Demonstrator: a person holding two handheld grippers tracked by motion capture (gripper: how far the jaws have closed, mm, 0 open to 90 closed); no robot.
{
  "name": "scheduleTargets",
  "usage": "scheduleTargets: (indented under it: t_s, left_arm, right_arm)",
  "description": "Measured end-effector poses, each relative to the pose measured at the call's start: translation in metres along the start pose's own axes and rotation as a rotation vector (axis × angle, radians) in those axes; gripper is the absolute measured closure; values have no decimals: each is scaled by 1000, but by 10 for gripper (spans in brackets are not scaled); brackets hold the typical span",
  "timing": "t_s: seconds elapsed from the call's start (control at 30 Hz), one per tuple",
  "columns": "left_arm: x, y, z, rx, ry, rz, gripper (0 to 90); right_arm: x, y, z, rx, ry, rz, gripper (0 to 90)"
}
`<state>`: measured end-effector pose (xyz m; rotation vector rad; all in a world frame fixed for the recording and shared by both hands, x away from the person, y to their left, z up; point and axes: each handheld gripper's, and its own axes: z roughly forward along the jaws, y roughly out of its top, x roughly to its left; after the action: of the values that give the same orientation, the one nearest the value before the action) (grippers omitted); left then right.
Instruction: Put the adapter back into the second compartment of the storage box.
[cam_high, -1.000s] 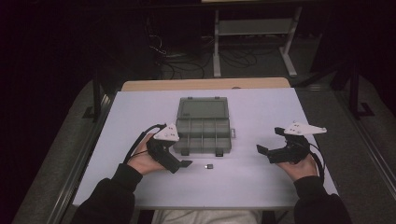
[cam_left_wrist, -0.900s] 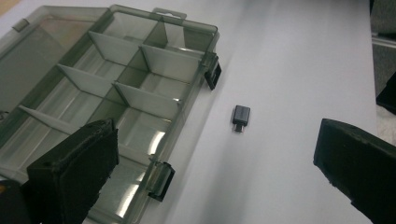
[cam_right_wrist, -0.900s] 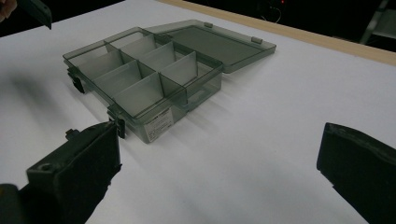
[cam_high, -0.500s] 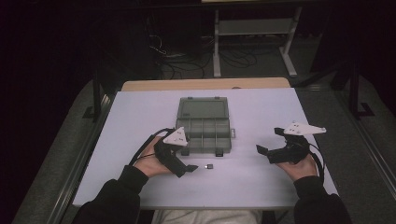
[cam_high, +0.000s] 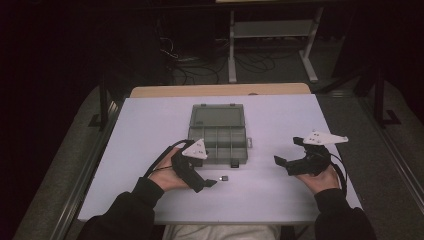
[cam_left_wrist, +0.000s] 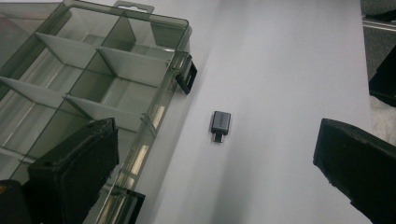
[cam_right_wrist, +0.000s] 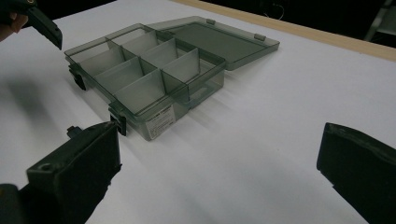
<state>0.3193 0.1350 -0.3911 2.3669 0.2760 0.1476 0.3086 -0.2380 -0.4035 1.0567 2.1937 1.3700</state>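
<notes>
Adapter (cam_left_wrist: 220, 124) lies on the table (cam_high: 150, 125), just beside the organizer box (cam_high: 218, 134), ahead between the left gripper's (cam_high: 210, 183) wide-open, empty fingers (cam_left_wrist: 74, 172); long axis runs roughly along the approach. Right gripper (cam_high: 281, 163), open and empty, sits well apart.

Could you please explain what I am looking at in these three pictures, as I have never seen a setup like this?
A person sits at a white table and holds a hand-held grasping tool in each hand; there is no robot arm. The high view looks down from above the person: the left tool is at its left and the right tool at its right. The other two pictures come from cameras that ride on the tools, so the black shapes rising from the bottom of each are that tool's own jaws. On the table lies a clear compartment box with its lid folded open, its compartments apparently empty. Beside it lies a small dark adapter, between the left tool's spread jaws and not yet gripped. Both tools are open and hold nothing.
</notes>
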Motion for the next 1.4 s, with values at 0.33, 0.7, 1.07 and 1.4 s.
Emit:
scheduleTargets:
  t_s: [0.33,0.7,1.07,1.4]
  left_arm:
    - [-4,3,10,23,-10,17,0]
    - [-9,7,25,61,-54,44,27]
    - [-8,10,39,91,-116,56,130]
    - [-5,9,48,107,-130,56,157]
  right_arm:
    - [0,0,1,6,4,1,0]
    - [0,0,2,13,14,-1,0]
    - [1,-1,4,26,31,0,0]
    - [1,-1,5,32,36,-3,0]
